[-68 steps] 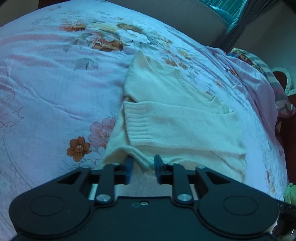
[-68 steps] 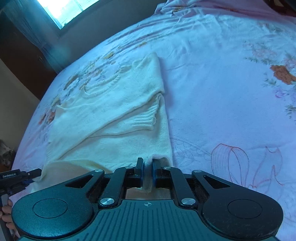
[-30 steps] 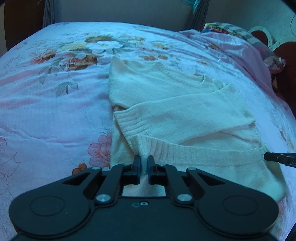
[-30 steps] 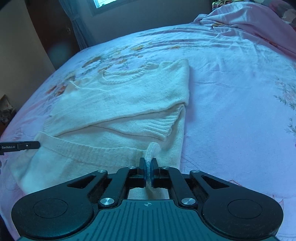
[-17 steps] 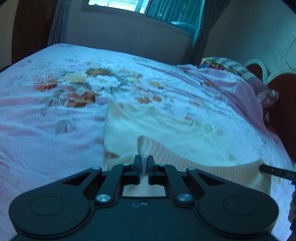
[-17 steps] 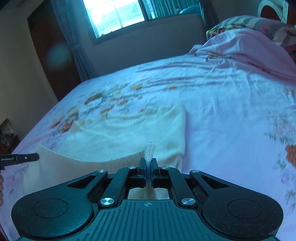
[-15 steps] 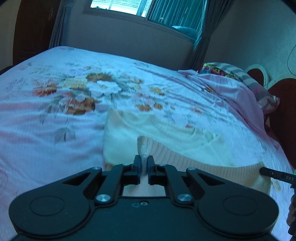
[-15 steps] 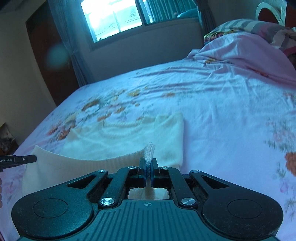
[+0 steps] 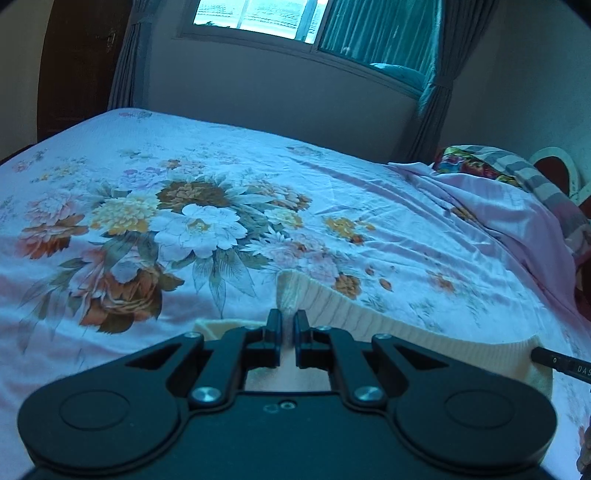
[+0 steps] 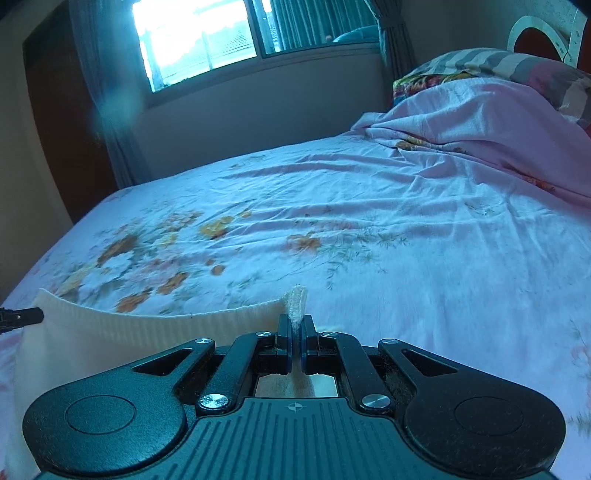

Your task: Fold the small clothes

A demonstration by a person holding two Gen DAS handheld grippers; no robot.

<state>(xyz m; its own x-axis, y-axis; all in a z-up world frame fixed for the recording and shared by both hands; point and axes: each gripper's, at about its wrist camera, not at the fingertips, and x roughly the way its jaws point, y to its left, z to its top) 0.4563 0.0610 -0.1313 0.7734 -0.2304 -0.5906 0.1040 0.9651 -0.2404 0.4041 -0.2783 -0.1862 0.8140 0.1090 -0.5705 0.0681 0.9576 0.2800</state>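
Note:
A cream knit sweater (image 9: 388, 325) is lifted by its ribbed hem, stretched between both grippers above the bed. My left gripper (image 9: 287, 319) is shut on the hem's left corner, which sticks up between the fingers. My right gripper (image 10: 294, 325) is shut on the hem's right corner (image 10: 295, 299); the hem (image 10: 147, 325) runs off to the left toward the other gripper's tip (image 10: 22, 315). The right gripper's tip shows at the right edge of the left wrist view (image 9: 554, 360). Most of the sweater's body is hidden below the grippers.
The bed carries a pink floral sheet (image 9: 184, 221). A bunched pink blanket (image 10: 480, 125) and a striped pillow (image 10: 517, 66) lie at the head end on the right. A wall with a window (image 9: 258, 18) and curtains stands beyond the far edge.
Both grippers have raised the hem and carried it forward toward the sweater's neck end. The sweater's body has dropped out of view and the views have tilted up.

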